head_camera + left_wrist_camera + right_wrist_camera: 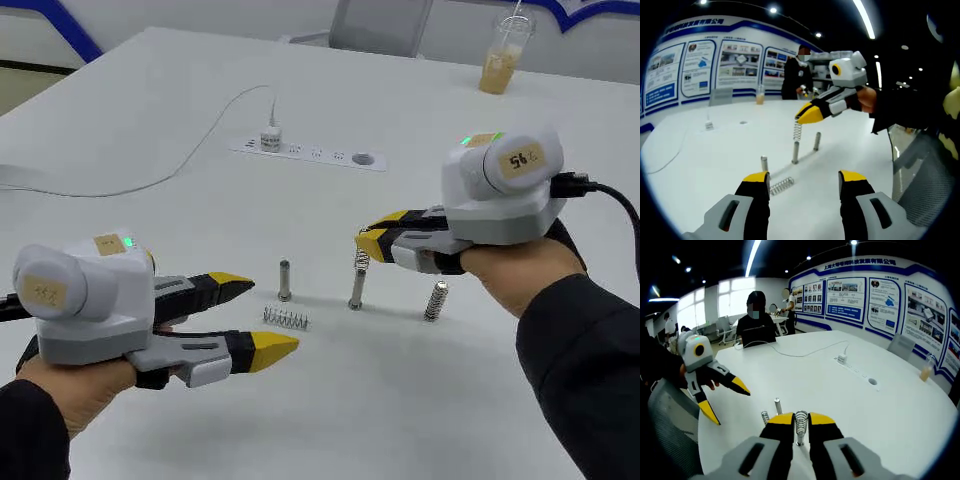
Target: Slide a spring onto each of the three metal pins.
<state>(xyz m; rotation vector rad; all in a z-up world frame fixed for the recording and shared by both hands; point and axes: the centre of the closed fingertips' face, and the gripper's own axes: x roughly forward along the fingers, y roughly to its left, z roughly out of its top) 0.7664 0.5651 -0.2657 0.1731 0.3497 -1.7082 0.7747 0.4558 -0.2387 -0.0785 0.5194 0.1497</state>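
Pinching a spring (361,262) in your right gripper (368,240), you held it apparently just onto the middle pin (357,292); it needed a straight push down. Your left gripper (804,176) gaped wide beside the loose spring (286,318).

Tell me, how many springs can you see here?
3: a loose spring lying on the table, a held spring in the right gripper over the middle pin, a third spring standing at the row's right end.

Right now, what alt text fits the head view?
The right yellow-tipped gripper holds a coiled metal spring on the middle metal pin. The right pin wears one, the left pin is bare. Another spring lies by the open left gripper.
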